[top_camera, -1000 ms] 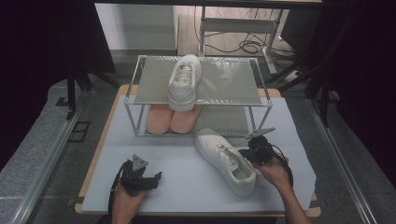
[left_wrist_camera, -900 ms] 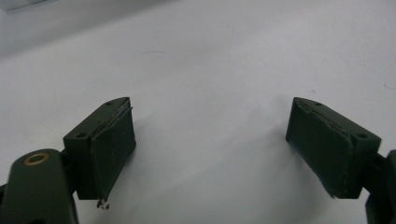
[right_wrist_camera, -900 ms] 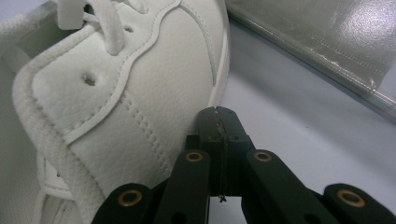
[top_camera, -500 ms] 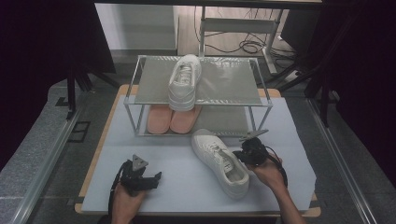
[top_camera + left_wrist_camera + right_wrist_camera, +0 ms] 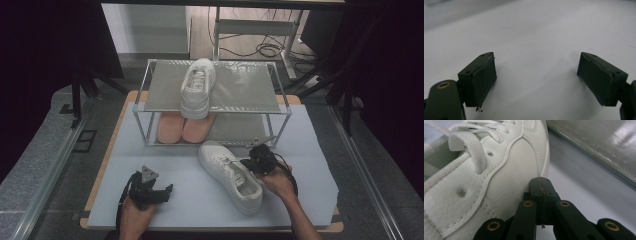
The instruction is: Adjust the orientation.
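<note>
A white sneaker (image 5: 231, 176) lies on the white mat, toe toward the rack, heel toward the front edge. My right gripper (image 5: 248, 163) is shut with nothing between its jaws. Its closed tip (image 5: 541, 182) rests against the side of the sneaker (image 5: 486, 177), near the laces. A second white sneaker (image 5: 197, 86) stands on the top shelf of the metal rack (image 5: 240, 95). At the front left, my left gripper (image 5: 167, 190) lies low over the mat. Its jaws are open wide (image 5: 536, 75) over bare mat.
A pair of pink soles (image 5: 182, 127) lies on the rack's lower shelf. The rack's lower edge (image 5: 599, 145) runs close past my right gripper. White mat (image 5: 310, 150) stretches right of the sneaker and between the two hands. Cables lie on the floor behind the table.
The right gripper and the sneaker on the mat have slid left together, toward the table's middle. The left gripper has stayed where it was.
</note>
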### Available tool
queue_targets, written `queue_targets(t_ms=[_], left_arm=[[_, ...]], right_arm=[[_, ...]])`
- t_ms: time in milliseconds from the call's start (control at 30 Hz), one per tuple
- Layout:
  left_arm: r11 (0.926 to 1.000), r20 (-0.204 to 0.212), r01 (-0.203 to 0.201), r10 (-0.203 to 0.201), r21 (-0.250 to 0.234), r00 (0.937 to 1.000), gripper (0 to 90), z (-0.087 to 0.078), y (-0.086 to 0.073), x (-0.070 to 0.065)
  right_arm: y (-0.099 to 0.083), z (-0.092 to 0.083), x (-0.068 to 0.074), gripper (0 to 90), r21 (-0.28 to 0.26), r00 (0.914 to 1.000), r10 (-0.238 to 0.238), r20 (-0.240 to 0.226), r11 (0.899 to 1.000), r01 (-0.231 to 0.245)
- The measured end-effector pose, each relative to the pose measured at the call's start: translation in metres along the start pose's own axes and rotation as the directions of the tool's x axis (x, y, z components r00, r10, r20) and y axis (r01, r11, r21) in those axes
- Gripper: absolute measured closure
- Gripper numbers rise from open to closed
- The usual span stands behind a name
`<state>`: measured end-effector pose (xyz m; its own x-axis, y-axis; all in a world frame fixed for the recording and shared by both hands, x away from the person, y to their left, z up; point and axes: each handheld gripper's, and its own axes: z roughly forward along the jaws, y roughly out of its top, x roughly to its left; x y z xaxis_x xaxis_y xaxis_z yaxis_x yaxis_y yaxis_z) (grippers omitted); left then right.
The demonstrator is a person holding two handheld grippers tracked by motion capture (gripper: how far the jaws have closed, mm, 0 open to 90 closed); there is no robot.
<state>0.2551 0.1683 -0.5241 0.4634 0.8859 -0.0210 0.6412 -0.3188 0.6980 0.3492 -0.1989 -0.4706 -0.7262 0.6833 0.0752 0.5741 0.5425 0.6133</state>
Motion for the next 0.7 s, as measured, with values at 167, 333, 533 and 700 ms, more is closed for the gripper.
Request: queue_targets(t_ms=[167,333,533,700], left_arm=[[1.0000,0.000,0.000,0.000,0.000,1.0000,15.4,0.000,0.000,0.000],[1.0000,-0.001,0.000,0.000,0.000,1.0000,15.4,0.000,0.000,0.000],[1.0000,-0.001,-0.001,0.001,0.000,1.0000,15.4,0.000,0.000,0.000],[1.0000,-0.001,-0.001,0.001,0.000,1.0000,15.5,0.000,0.000,0.000]], right_arm=[[0.008,0.007,0.012,89.7,0.007,0.9996,-0.019,-0.020,1.000,0.019],[0.016,0.015,0.026,89.7,0.011,0.9974,-0.052,-0.049,0.999,0.052],[0.026,0.025,0.042,89.7,0.011,0.9934,-0.076,-0.085,0.997,0.078],[0.027,0.021,0.041,88.3,0.015,0.9944,-0.064,-0.084,0.998,0.066]])
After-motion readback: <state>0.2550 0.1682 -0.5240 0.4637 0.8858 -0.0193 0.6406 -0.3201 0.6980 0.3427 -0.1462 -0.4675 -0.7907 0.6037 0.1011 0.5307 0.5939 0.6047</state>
